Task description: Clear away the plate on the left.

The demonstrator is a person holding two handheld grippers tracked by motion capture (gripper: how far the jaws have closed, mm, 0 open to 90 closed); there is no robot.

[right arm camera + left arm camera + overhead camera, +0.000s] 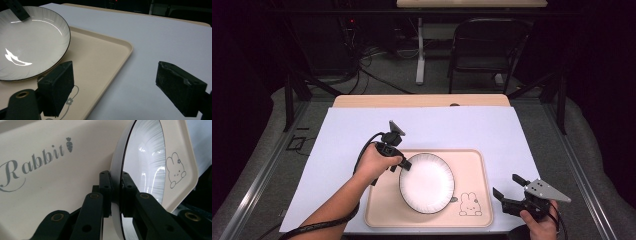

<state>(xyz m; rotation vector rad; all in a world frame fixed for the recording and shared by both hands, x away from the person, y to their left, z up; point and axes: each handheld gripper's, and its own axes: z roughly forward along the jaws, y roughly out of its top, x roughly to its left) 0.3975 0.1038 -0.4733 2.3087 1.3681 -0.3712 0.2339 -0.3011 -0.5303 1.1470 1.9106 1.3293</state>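
Observation:
A white plate point(427, 182) with a dark rim lies on a beige tray point(472, 165) printed with a rabbit. My left gripper point(406, 165) is shut on the plate's left rim. In the left gripper view the two pads point(105, 185) press on either side of the plate's edge point(147, 162), over the tray point(50, 182). My right gripper point(507, 187) hovers open past the tray's right front corner, holding nothing. In the right gripper view its jaws point(120, 87) stand wide apart over the white sheet beside the tray point(100, 57), with the plate point(30, 42) at the upper left.
A large white sheet point(362, 135) covers the wooden table. A black folding chair point(489, 45) and a table leg stand on the floor beyond the far edge. The table's front edge runs just below the tray.

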